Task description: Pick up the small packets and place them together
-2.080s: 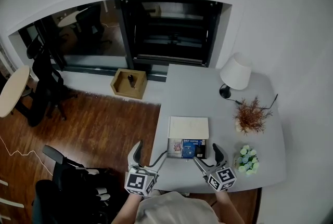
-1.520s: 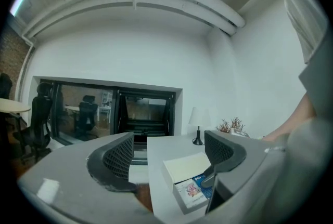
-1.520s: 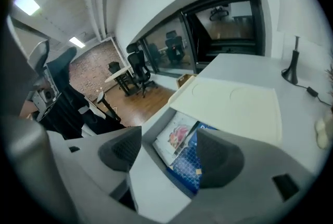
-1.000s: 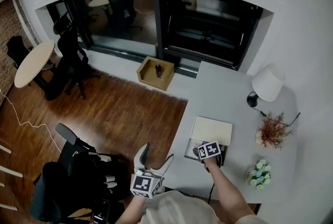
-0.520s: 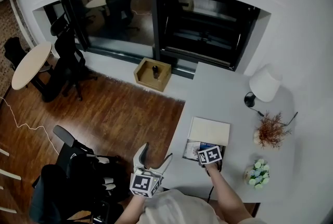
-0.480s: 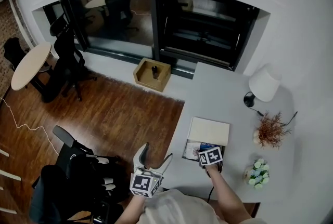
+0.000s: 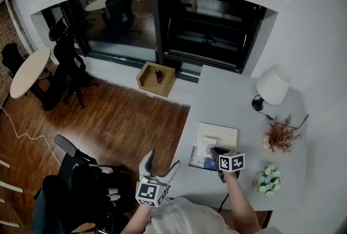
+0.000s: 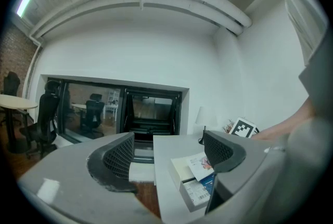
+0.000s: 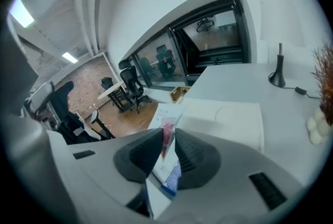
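Observation:
My right gripper (image 7: 215, 151) is shut on a small white packet with pink print (image 7: 204, 146), held tilted just above the open box of packets (image 7: 198, 164) at the table's near edge. In the right gripper view the packet (image 9: 167, 114) stands edge-up, pinched between the pads of my right gripper (image 9: 167, 147). A blue packet (image 7: 209, 163) lies in the box below it. My left gripper (image 7: 160, 159) hangs open and empty left of the table, over the floor. The left gripper view has my left gripper (image 8: 166, 158) facing the box (image 8: 193, 194) and the white packet (image 8: 201, 165).
A flat white box lid (image 7: 217, 134) lies behind the packets. A lamp (image 7: 271, 88), a dried plant (image 7: 281, 136) and a small flower bunch (image 7: 268, 179) stand along the table's right side. A black office chair (image 7: 81, 184) sits left of the table.
My right gripper has closed on the white packet and drawn back toward me, lifting the packet out of the box. The left gripper has stayed where it was.

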`<state>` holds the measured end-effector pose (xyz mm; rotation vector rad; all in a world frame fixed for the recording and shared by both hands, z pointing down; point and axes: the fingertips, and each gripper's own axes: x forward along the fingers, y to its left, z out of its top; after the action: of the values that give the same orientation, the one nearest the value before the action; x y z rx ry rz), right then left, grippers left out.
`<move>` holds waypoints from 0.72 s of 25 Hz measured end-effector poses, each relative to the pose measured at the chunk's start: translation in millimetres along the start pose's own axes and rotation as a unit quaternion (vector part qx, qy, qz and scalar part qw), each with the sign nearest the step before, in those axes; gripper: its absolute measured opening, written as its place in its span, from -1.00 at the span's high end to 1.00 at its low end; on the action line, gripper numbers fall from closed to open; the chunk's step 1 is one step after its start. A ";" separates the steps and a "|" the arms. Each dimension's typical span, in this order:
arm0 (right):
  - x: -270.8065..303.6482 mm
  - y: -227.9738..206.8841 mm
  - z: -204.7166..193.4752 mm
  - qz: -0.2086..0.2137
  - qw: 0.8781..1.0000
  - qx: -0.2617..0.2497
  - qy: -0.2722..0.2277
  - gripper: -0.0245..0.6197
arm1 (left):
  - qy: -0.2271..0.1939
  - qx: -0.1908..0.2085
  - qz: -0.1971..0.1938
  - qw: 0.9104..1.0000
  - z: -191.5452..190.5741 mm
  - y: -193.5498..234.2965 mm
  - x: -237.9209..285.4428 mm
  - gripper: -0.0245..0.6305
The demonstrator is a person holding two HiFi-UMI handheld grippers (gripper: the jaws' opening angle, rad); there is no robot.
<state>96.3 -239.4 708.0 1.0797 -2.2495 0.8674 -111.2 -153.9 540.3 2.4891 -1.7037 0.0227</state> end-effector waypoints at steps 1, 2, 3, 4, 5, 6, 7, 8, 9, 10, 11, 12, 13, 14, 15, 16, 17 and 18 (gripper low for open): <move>5.6 -7.5 8.6 0.001 1.000 0.003 -0.007 0.69 | 0.001 0.001 0.000 1.000 -0.4 -1.0 0.6 -0.32; 12.5 -13.8 15.9 0.004 1.000 0.009 -0.013 0.69 | 0.002 0.002 0.001 1.000 -0.8 -1.8 0.3 -0.32; 20.3 -18.9 21.5 0.007 1.000 0.017 -0.016 0.69 | 0.003 0.004 0.002 1.000 -0.8 -2.0 -0.7 -0.32; 28.7 -23.3 25.6 0.009 0.999 0.026 -0.015 0.69 | 0.003 0.005 0.003 1.000 -0.2 -1.6 -2.1 -0.32; 37.1 -27.6 28.4 0.009 0.999 0.034 -0.012 0.69 | 0.004 0.007 0.005 1.000 0.6 -1.1 -3.6 -0.32; 45.1 -32.1 30.0 0.008 0.999 0.040 -0.006 0.69 | 0.004 0.007 0.007 1.000 1.3 -0.4 -5.0 -0.32; 52.6 -37.2 30.4 0.004 0.999 0.044 0.002 0.69 | 0.004 0.006 0.011 1.000 1.6 0.4 -6.3 -0.32; 59.7 -42.2 29.5 -0.001 0.999 0.046 0.011 0.69 | 0.005 0.006 0.014 1.000 1.9 1.3 -7.5 -0.32; 66.1 -46.7 27.2 -0.007 0.999 0.047 0.023 0.69 | 0.005 0.006 0.018 1.000 2.2 2.2 -8.6 -0.32; 71.3 -50.2 24.1 -0.012 0.998 0.047 0.036 0.69 | 0.005 0.006 0.020 1.000 2.4 2.9 -9.5 -0.32; 75.2 -52.6 20.9 -0.017 0.998 0.046 0.047 0.69 | 0.006 0.006 0.022 1.000 2.3 3.2 -10.6 -0.32; 77.9 -54.6 18.2 -0.023 0.997 0.043 0.055 0.69 | 0.006 0.005 0.023 1.000 1.8 3.1 -11.6 -0.31; 79.9 -56.9 15.9 -0.032 0.997 0.040 0.062 0.69 | 0.007 0.003 0.024 1.000 1.0 2.8 -12.3 -0.31; 81.5 -59.9 13.8 -0.045 0.996 0.036 0.069 0.68 | 0.008 0.001 0.025 1.000 0.3 2.2 -12.4 -0.31; 83.1 -63.3 12.1 -0.059 0.995 0.029 0.077 0.57 | 0.009 -0.001 0.025 1.000 -0.3 1.3 -12.0 -0.31; 84.5 -65.9 11.0 -0.070 0.994 0.021 0.083 0.57 | 0.009 -0.002 0.025 1.000 -1.2 0.4 -11.3 -0.31; 84.9 -67.3 11.0 -0.078 0.993 0.012 0.086 0.55 | 0.010 -0.002 0.023 1.000 -2.5 -0.6 -10.7 -0.31; 83.9 -68.1 12.1 -0.086 0.993 0.005 0.085 0.54 | 0.010 -0.002 0.021 1.000 -3.5 -1.7 -10.1 -0.31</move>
<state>102.3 -322.7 777.6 1.1404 -1.9830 0.8656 -113.1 -143.6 542.8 2.4405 -1.7470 0.0495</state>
